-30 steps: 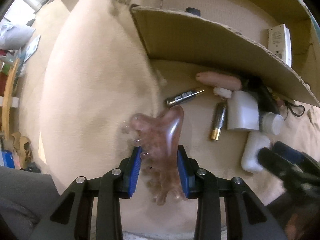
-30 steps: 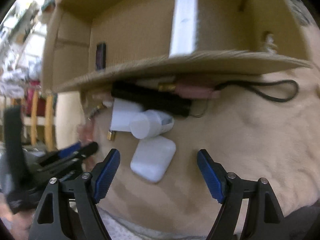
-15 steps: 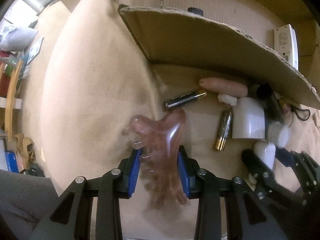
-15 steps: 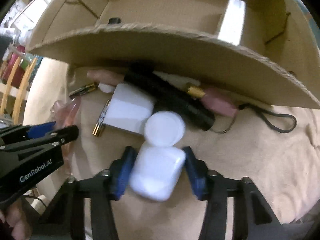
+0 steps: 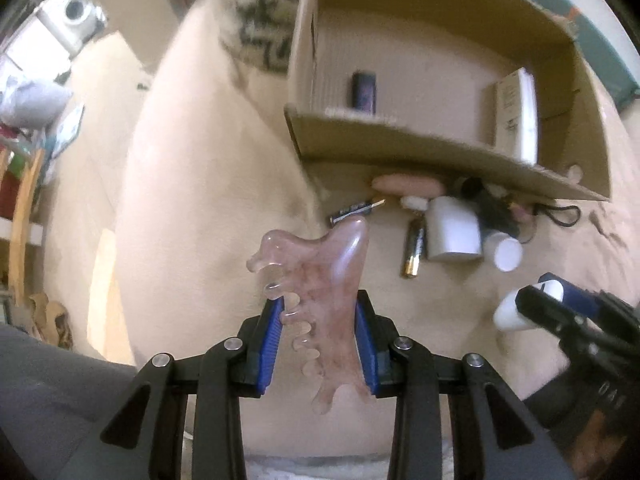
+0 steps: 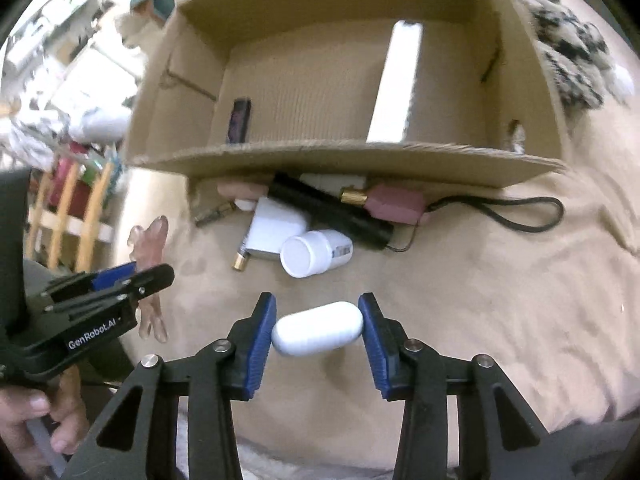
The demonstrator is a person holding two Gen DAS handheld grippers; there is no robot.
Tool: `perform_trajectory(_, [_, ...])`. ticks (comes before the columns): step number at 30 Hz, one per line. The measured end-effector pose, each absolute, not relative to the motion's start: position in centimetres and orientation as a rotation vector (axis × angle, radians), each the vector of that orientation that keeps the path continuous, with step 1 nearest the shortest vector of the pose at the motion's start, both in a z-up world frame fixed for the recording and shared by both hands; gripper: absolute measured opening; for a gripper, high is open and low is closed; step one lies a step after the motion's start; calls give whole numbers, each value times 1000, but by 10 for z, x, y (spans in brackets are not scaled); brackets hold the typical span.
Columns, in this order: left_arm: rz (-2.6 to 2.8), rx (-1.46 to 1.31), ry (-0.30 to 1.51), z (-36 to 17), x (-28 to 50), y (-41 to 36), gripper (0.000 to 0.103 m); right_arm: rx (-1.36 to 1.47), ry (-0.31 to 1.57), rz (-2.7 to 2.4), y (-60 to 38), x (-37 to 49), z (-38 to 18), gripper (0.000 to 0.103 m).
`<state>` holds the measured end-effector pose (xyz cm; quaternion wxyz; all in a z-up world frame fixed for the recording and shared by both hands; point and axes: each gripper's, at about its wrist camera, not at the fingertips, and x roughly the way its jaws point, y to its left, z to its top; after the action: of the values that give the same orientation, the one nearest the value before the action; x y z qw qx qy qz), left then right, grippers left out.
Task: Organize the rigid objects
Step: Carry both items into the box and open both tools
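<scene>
My left gripper is shut on a pink translucent comb-shaped stone, held above the beige blanket; it also shows in the right wrist view. My right gripper is shut on a white earbud case, lifted off the blanket; the case shows at the right of the left wrist view. The open cardboard box stands ahead with a white remote and a small dark object inside.
In front of the box lie a white pill bottle, a white adapter, a black flashlight with cord, a pink item, batteries and a pink tube. A patterned pillow lies behind the box.
My right gripper closed on the white case and lifted it back from the pile. My left gripper rose with the pink comb, so the inside of the box shows.
</scene>
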<state>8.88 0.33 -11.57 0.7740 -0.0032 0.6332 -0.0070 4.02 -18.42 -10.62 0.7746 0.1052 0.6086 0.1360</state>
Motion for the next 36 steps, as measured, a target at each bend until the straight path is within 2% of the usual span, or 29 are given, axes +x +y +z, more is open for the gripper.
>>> perform_trajectory(10, [1,11,1221,-68,78,7,32,398,1189,333,-213,40,-66,44])
perform_trajectory(24, [-36,18,1052,-10,120,1,32,466,953,334,-229,68,-14,44])
perform_trajectory(31, [-67,35,1040,-12,158,-15,32,386,950,270,-242,104,-4,44])
perform_trajectory(36, [-100,68,1046,-28,180,-33,32,348,992,216,-250,120,-25,44])
